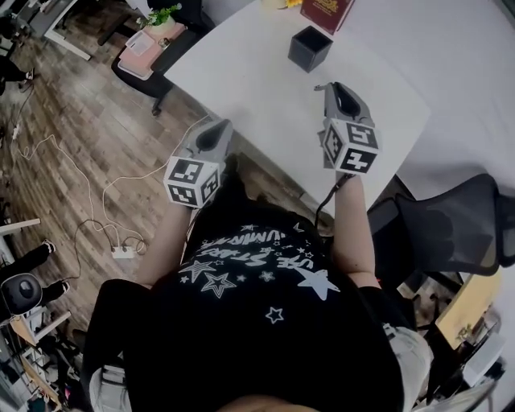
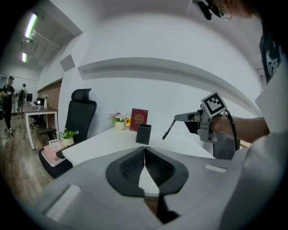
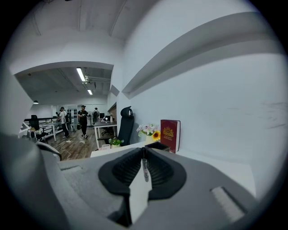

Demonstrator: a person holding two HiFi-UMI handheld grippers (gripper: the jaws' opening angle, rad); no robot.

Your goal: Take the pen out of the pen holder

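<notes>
Clamping the pen by its upper end, the right gripper hangs beside the black pen holder, pen dangling clear of it. The left gripper, pinched together on nothing, sits back at the table edge, out of the way.

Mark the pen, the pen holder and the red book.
pen [image 2: 169, 129]: left gripper view, middle of the shaft.
pen holder [image 1: 306, 58]: head view, outer wall.
red book [image 1: 326, 11]: head view, front cover.
</notes>
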